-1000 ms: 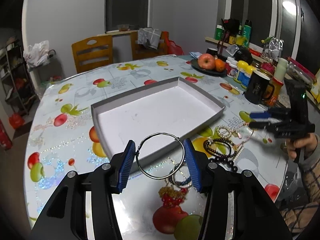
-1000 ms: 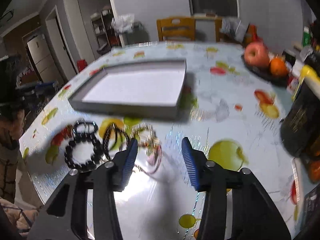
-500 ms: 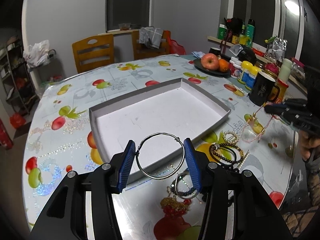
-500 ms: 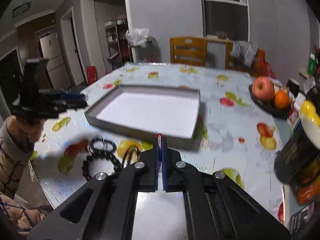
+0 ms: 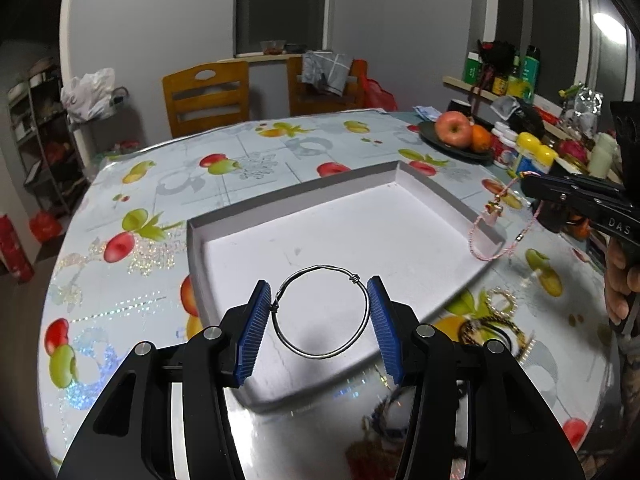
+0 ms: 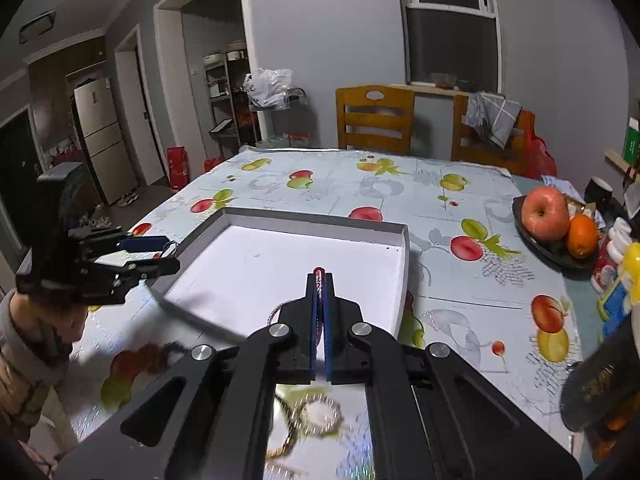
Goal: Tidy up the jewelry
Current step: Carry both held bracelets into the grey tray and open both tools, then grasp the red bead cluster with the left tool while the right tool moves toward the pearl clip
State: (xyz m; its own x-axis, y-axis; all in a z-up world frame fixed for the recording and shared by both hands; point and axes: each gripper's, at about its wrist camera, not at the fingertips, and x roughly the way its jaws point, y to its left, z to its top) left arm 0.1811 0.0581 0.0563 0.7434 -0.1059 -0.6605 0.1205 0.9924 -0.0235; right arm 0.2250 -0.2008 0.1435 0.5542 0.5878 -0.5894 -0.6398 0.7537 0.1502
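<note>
My left gripper (image 5: 319, 313) is shut on a thin silver wire bangle (image 5: 324, 347), held upright between its blue pads above the near edge of the shallow white tray (image 5: 436, 194). The tray (image 6: 403, 240) lies bare on the fruit-print table. My right gripper (image 6: 319, 280) is shut on a pink cord bracelet (image 6: 318, 278); in the left wrist view that gripper (image 5: 528, 184) hangs at the right with the pink cord bracelet (image 5: 486, 254) and its small charm dangling over the tray's right corner. Several bead bracelets (image 5: 496, 328) stay heaped on the table right of the tray.
A dark plate with an apple (image 6: 545, 212) and an orange (image 6: 582, 236) sits at the far right, beside jars (image 5: 534, 156) and a dark mug. Two wooden chairs (image 5: 206, 94) stand behind the table. A person's hand (image 5: 620, 280) holds the right gripper.
My right gripper has shut on the pink cord bracelet and lifted it from the heap toward the tray. My left gripper has carried the bangle forward over the tray's near edge.
</note>
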